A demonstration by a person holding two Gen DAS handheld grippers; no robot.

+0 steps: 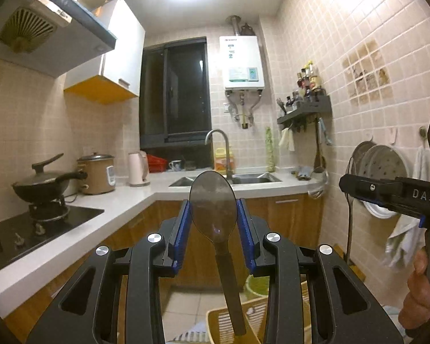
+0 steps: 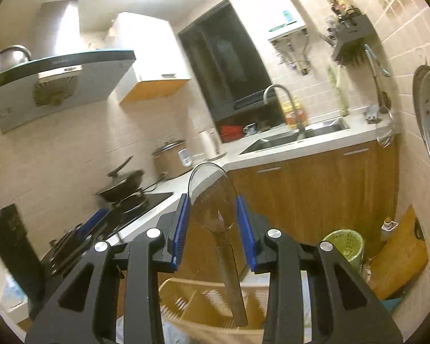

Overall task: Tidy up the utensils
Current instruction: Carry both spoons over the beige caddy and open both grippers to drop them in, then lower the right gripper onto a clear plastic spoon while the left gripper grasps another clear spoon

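Observation:
In the left wrist view my left gripper is shut on a smoky translucent spoon, bowl up between the blue pads, handle hanging down over a beige slotted utensil basket. In the right wrist view my right gripper is shut on a similar translucent spoon, its handle pointing down over the same beige basket. The right gripper also shows at the right edge of the left wrist view. The left gripper shows at the lower left of the right wrist view.
A white counter runs along the left and back, with a wok on a gas hob, a rice cooker, a kettle and a sink. A green bin stands on the floor. Steamer trays hang on the right wall.

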